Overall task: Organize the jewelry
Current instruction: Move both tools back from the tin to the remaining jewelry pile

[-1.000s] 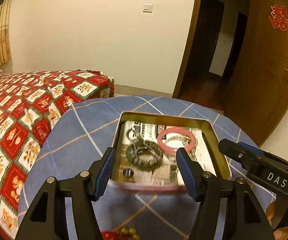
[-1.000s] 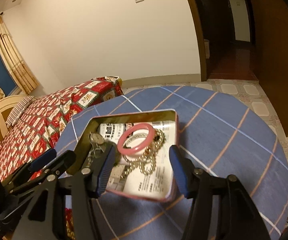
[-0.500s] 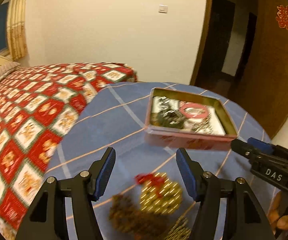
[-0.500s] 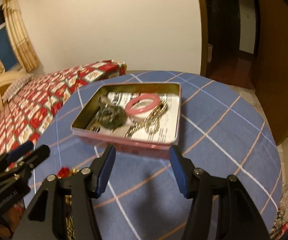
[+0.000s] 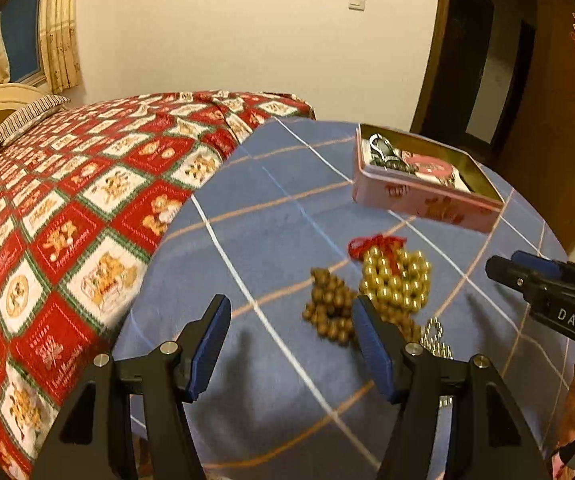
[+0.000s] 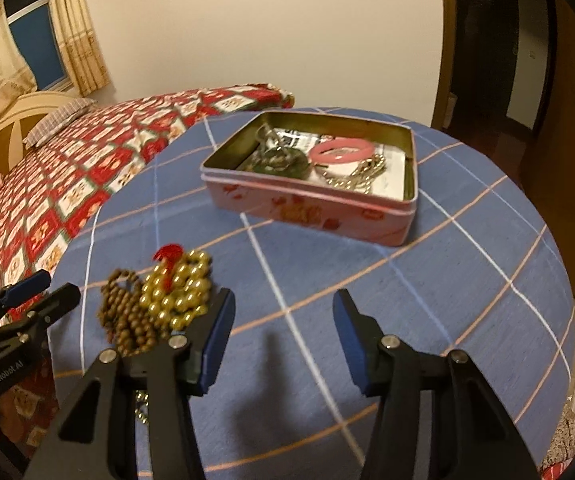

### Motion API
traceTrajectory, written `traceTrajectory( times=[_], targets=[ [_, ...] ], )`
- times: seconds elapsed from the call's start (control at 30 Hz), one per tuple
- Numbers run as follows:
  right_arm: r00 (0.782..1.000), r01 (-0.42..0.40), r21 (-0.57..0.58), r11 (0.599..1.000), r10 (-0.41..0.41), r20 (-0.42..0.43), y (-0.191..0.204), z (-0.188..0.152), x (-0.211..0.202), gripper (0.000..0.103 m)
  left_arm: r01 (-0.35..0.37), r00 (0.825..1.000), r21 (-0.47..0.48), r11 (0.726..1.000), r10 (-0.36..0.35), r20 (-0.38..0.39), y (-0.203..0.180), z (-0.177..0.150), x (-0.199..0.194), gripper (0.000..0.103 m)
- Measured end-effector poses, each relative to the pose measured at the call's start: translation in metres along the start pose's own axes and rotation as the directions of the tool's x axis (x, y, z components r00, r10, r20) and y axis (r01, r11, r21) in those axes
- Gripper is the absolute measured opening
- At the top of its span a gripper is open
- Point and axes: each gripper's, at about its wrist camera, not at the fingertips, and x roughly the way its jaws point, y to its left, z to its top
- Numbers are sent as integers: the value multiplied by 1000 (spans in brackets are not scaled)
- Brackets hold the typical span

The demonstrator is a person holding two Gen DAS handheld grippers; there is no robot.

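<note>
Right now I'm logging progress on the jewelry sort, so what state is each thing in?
Pink tin: lid off, on the table.
Pink bangle: lying inside the tin.
Silver chain: inside the tin.
Gold bead string: heaped on the cloth, outside the tin.
Brown bead string: heaped beside it.
Left gripper: open, empty.
Right gripper: closing, nothing between its jaws.

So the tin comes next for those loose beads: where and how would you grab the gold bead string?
Probably from above, at the near edge of the gold bead string. It lies heaped flat on the tablecloth, touching the brown beads on one side, so pinch a few raised beads away from those.
</note>
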Motion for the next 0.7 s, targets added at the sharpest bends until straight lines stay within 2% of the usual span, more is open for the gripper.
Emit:
traceTrajectory(
  times=[0.1, 0.37, 0.47, 0.5, 0.6, 0.63, 0.7],
  targets=[
    [1000, -9, -24, 1000, 9, -17, 6, -7, 0, 45, 38, 999, 1, 999, -38, -16, -4, -6, 1, 63],
    [999, -29, -34, 999, 27, -47, 14, -19, 0, 45, 142, 989, -1, 990, -142, -51, -26, 0, 19, 63],
    [998, -31, -15, 999, 30, -51, 10, -20, -1, 45, 157, 984, -2, 988, -157, -80, -33, 5, 32, 63],
    [998, -31, -7, 999, 31, -53, 8, -20, -1, 45, 151, 984, 2, 989, -150, -93, -37, 6, 37, 63],
    [998, -32, 12, 999, 33, -55, 4, -20, -3, 45, 68, 990, 63, 996, -60, -125, -47, 6, 48, 64],
    [998, -31, 13, 999, 32, -54, 3, -20, -3, 45, 41, 993, 89, 995, -31, -113, -50, 4, 49, 64],
    [998, -34, 15, 999, 34, -53, 2, -19, -4, 45, 38, 994, 103, 994, -27, -108, -49, 2, 47, 64]
  ],
)
